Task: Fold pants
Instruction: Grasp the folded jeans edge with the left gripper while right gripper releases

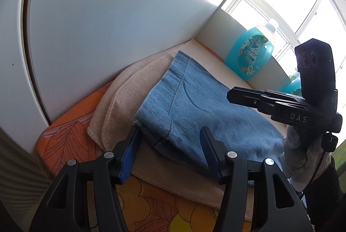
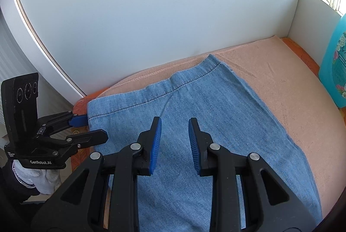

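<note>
The blue denim pants (image 2: 194, 124) lie folded on a peach towel (image 2: 281, 85), long axis running away from the right gripper (image 2: 175, 141), whose released fingers hover just above the cloth. The left gripper (image 2: 97, 128) is nearer the pants' corner, fingers parted astride that edge, not pinching.

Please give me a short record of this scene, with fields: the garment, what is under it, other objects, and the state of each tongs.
garment: blue denim pants, folded, lying flat
under it: peach towel on an orange patterned cloth
other objects: turquoise bottle at the right, by the window
left tongs: open, at the pants' corner
right tongs: open, nothing between the jaws
</note>
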`<state>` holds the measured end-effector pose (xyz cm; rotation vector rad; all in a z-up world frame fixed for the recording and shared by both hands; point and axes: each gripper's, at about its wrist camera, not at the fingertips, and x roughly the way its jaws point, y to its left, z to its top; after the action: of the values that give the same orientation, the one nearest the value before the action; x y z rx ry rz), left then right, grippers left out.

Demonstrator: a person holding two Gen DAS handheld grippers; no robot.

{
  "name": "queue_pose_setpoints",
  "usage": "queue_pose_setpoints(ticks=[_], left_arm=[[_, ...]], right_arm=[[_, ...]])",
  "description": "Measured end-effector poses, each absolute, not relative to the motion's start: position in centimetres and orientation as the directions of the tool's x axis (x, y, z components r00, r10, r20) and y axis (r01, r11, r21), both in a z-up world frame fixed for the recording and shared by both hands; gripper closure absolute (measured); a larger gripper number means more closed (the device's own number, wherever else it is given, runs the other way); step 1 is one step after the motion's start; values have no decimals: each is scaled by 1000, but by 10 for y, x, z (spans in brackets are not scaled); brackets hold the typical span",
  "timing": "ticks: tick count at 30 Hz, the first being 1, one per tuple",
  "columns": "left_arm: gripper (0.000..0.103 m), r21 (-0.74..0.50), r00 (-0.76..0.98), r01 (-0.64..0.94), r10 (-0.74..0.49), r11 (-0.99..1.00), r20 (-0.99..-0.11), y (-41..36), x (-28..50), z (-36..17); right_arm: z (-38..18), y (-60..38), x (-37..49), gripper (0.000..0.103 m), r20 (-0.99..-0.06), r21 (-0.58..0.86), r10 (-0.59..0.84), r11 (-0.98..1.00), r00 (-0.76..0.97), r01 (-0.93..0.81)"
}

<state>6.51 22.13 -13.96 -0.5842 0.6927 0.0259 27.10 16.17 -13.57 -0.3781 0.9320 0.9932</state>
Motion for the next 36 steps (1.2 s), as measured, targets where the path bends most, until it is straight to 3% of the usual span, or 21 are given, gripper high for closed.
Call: queue_pose_setpoints(ticks=[3,7,13,21,32,35,36], left_arm=[[48,-510,802,-180,-175,841,-572,217,64,-130],[50,-511,828,-144,-180,848,-531,209,66,-122],[50,-490,807,-197,-143,849,-572,212,71,-139],[50,-604,848,-110,-242,790,-471,216,61,-131],[50,-528,818,-141,-202,837,-539,207,98,-133],[64,-526,840,-133,-186,840,-509,207,90,-131],[77,-514,843,-127,-181,848,-506,205,89,-130]], right_arm=[[-129,160,273,76,-801,163,566,522,197,-837],[-127,166,278,60,-796,217,585,515,155,-829],[-139,176,274,60,-807,249,581,498,107,-831],[-165,195,275,60,-844,226,528,507,92,-832],[-145,156,311,60,-803,362,590,588,78,-724],[-138,162,311,51,-798,380,600,578,61,-722],[-135,167,310,45,-799,378,599,578,61,-723]])
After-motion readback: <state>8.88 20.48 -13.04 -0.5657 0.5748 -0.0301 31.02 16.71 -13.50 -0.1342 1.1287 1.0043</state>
